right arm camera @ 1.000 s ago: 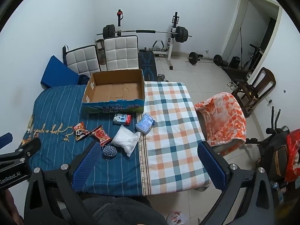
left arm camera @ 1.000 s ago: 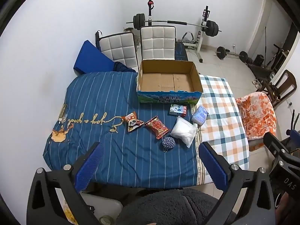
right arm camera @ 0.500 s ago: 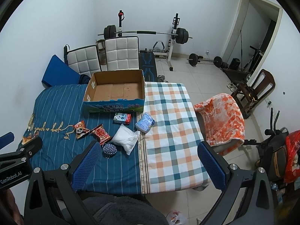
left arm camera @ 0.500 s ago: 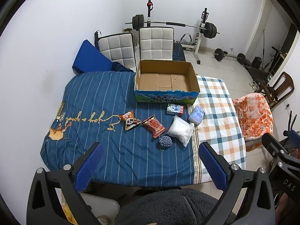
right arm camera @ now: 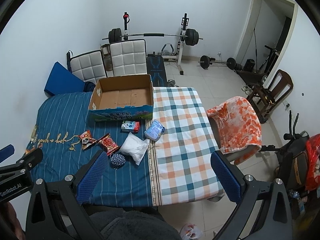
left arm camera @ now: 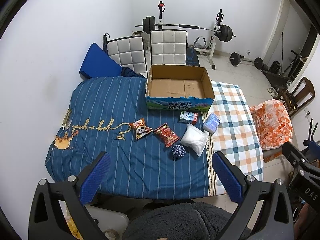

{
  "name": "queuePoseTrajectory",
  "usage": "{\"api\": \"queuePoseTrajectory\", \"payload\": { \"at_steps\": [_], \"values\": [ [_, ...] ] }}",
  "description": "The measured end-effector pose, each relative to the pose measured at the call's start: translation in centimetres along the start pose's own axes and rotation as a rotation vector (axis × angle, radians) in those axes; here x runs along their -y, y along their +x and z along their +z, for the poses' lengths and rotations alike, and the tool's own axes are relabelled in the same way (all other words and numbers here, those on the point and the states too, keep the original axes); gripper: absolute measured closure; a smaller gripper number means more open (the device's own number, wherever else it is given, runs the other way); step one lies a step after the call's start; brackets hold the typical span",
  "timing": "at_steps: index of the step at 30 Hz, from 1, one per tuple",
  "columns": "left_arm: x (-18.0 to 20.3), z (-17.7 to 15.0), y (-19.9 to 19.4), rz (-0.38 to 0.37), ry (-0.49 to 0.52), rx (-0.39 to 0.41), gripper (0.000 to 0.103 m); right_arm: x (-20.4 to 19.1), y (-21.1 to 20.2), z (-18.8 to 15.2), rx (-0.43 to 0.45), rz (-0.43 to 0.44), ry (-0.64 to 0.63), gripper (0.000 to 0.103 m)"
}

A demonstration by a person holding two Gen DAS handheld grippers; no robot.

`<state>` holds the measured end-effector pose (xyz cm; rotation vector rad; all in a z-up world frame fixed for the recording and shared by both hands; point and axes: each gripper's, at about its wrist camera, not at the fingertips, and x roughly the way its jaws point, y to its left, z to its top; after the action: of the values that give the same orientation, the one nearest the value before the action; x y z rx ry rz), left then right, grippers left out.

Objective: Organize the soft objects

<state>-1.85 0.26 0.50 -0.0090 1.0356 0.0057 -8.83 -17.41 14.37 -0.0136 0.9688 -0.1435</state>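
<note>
An open, empty cardboard box [left arm camera: 180,86] [right arm camera: 122,98] stands at the far side of the cloth-covered table [left arm camera: 104,108]. In front of it lie a small milk carton [left arm camera: 188,117], a pale blue packet [left arm camera: 211,122], a white soft bag [left arm camera: 193,140] [right arm camera: 135,148], a blue-white yarn ball [left arm camera: 178,151] [right arm camera: 118,159], a red snack packet [left arm camera: 166,134] and a panda packet [left arm camera: 141,129]. My left gripper [left arm camera: 160,177] and right gripper [right arm camera: 158,175] are open and empty, held high above the table's near edge.
Two white padded chairs [left arm camera: 168,48] and a blue mat [left arm camera: 98,63] stand behind the table. A barbell rack [left arm camera: 186,28] is at the back wall. A chair with an orange blanket [right arm camera: 238,124] is at the right. A checked cloth [right arm camera: 180,132] covers the table's right half.
Both grippers have pulled back and up a little from the table, so the objects look smaller. Nothing on the table has moved.
</note>
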Motion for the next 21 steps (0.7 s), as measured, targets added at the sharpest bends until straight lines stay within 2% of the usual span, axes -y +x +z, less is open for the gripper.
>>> {"api": "queuePoseTrajectory", "payload": {
  "at_steps": [21],
  "values": [
    [-0.15,-0.39,-0.45,0.03,-0.014,0.021,0.0,-0.14,0.89,0.15,0.009,0.022,0.013,0.0]
  ]
}}
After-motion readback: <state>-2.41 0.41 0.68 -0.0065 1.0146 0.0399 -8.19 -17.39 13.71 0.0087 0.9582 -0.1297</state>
